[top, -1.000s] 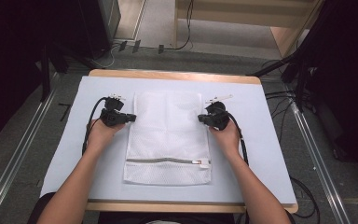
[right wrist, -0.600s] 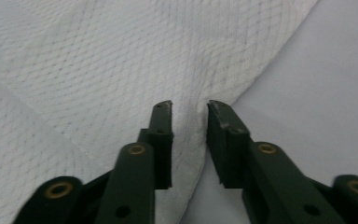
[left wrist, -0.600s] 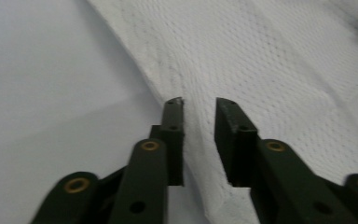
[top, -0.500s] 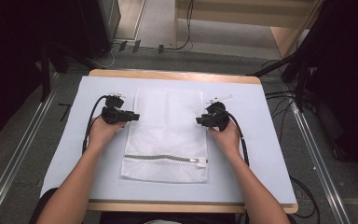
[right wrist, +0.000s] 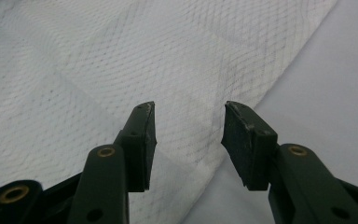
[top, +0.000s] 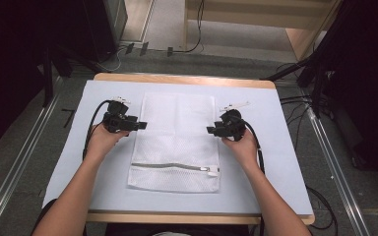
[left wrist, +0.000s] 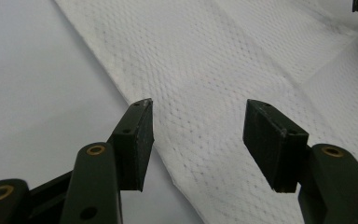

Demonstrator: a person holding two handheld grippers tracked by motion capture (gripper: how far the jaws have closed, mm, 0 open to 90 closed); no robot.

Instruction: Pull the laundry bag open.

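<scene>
The mesh laundry bag [top: 176, 142] lay flat on the pale sheet [top: 69, 167] covering the bench [top: 187, 78], its zipper [top: 174, 167] running across the end nearest the person and looking closed. Nothing bulged inside it; it appeared empty, though the weave hid any thin contents. Midway up its sides, the left hand-held gripper [top: 141, 125] and the right hand-held gripper [top: 210, 130] sat at opposite edges, pointing inward. Both had just been opening: a second earlier they were pinched on the cloth, and now their jaws stood apart with the bag's edge lying loose beneath the gap. The bag also sat slightly nearer the person than before. I took that as a tug or straightening just finished and let go. The far end reached toward the bench's back edge, smooth.
</scene>
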